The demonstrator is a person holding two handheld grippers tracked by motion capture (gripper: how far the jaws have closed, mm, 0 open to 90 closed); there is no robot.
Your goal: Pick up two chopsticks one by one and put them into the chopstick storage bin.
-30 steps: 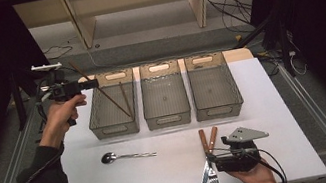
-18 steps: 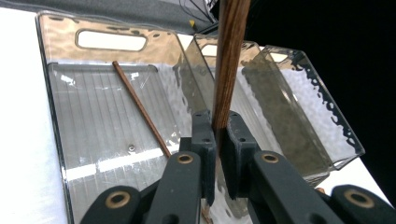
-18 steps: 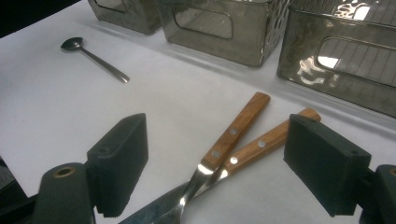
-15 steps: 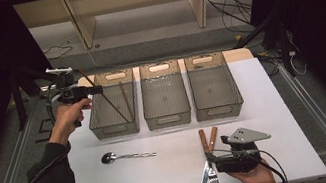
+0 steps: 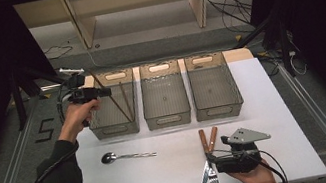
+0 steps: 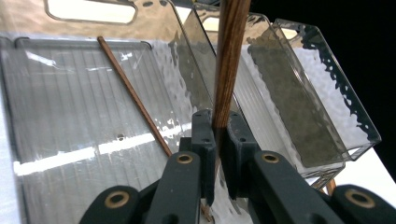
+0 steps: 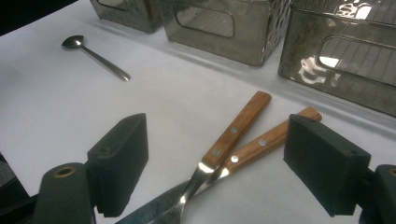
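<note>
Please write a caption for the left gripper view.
Left gripper holds a chopstick over a clear bin.

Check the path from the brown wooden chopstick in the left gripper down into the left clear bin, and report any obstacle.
Nothing visible blocks it. The left gripper is shut on the brown wooden chopstick above the open-topped left clear plastic bin. A second brown chopstick already lies slanted on the bin floor, with bare floor on either side.

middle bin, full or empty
Empty: the high view shows the middle bin with a bare ribbed floor, while the left bin holds a chopstick.
</note>
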